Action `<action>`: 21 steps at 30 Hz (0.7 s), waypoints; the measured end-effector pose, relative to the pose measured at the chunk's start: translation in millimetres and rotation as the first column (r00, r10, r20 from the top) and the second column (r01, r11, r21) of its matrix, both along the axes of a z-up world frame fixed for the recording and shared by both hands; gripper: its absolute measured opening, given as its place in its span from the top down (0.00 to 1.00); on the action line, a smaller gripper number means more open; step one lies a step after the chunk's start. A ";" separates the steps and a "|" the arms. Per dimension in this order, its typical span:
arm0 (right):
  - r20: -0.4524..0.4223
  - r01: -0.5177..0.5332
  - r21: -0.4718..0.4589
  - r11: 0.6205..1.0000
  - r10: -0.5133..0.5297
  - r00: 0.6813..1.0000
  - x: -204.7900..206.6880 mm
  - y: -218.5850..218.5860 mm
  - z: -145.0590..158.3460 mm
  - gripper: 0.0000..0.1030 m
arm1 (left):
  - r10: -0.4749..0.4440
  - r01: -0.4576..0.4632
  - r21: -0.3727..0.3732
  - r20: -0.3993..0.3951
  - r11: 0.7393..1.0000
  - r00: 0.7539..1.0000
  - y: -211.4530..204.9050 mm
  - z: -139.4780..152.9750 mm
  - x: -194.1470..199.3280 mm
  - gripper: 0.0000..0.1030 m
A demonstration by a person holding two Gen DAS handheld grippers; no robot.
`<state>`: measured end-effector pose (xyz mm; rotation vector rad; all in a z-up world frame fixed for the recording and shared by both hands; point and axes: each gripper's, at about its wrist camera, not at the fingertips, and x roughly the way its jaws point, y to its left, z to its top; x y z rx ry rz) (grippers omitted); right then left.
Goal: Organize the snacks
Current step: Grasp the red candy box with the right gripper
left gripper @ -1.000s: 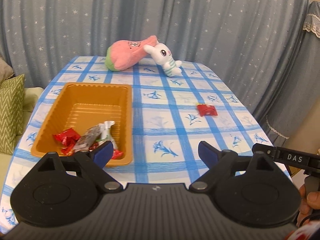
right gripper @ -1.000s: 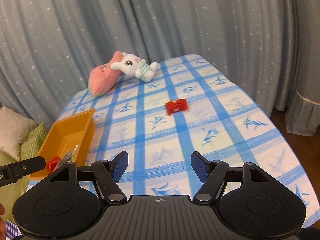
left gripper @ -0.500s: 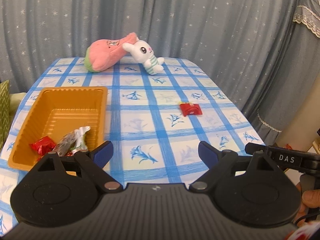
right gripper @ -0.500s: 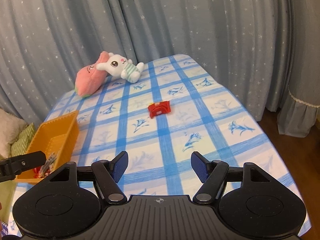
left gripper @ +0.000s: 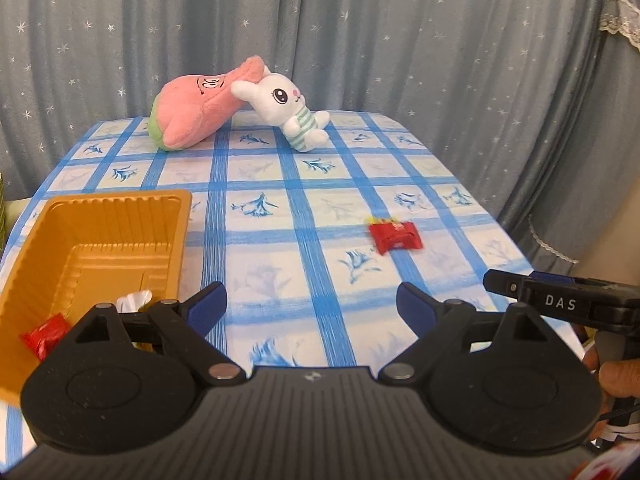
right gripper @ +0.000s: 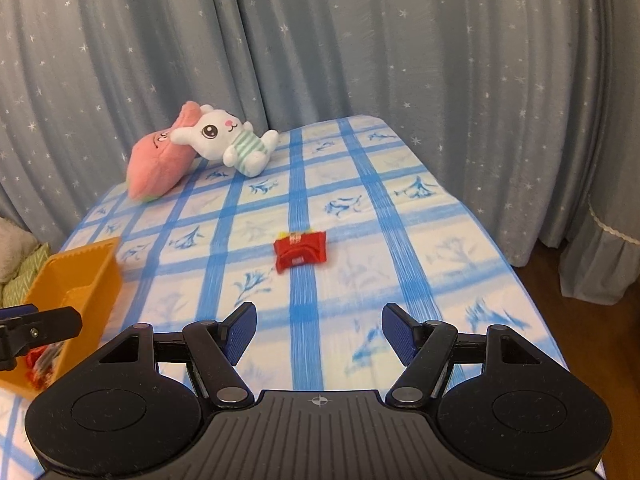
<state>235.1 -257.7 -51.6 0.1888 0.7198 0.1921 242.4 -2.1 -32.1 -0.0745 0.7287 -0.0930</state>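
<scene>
A red snack packet (right gripper: pixel 301 253) lies alone on the blue-checked tablecloth (right gripper: pixel 360 216), mid-table; the left wrist view has the same red packet (left gripper: pixel 395 236) to the right of centre. My right gripper (right gripper: pixel 319 330) hangs open and empty short of it, almost in line with it. An orange tray (left gripper: pixel 100 236) sits at the left with red-wrapped snacks (left gripper: pixel 45 336) and a silvery wrapper (left gripper: pixel 134 300) at its near end. My left gripper (left gripper: pixel 311 306) is open and empty beside the tray's right wall. The right gripper's body (left gripper: pixel 560 300) shows at the right edge, held by a hand (left gripper: pixel 616 372).
A pink plush (left gripper: pixel 196 108) and a white rabbit plush (left gripper: pixel 288 112) lie at the table's far edge against a starred grey curtain (left gripper: pixel 400 40). Green cushions (right gripper: pixel 24 276) sit left of the table. The table's right edge drops to a wooden floor (right gripper: pixel 580 320).
Both grippers have moved right and forward along the table; the tray has slid towards the left edge of both views and the red packet has come nearer. Jaws unchanged.
</scene>
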 end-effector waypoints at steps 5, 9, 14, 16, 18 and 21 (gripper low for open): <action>0.033 -0.012 -0.033 0.999 0.013 0.999 43.9 7.6 -23.4 0.33 | 0.032 -0.032 0.012 -0.003 0.999 0.999 -1.2 -19.0 38.4 0.12; 0.035 -0.031 -0.041 0.999 0.033 0.999 77.4 16.5 -41.9 0.33 | 0.059 -0.058 0.019 -0.020 0.998 0.998 -1.3 -34.8 65.6 0.12; 0.054 -0.061 -0.067 0.996 0.065 0.996 104.4 32.2 -61.0 0.33 | 0.083 -0.082 0.022 -0.018 0.996 0.996 1.5 -47.5 90.7 0.12; 0.063 -0.068 -0.078 0.995 0.073 0.995 112.3 38.7 -67.0 0.33 | 0.084 -0.084 0.019 -0.012 0.996 0.996 2.2 -50.0 97.9 0.12; 0.067 -0.080 -0.102 0.992 0.087 0.994 119.0 46.0 -73.6 0.33 | 0.082 -0.082 0.013 -0.012 0.997 0.997 3.1 -52.0 103.5 0.12; 0.057 -0.089 -0.111 0.990 0.096 0.994 128.4 53.2 -82.7 0.33 | 0.078 -0.078 0.006 -0.010 0.997 0.997 3.7 -54.0 108.5 0.12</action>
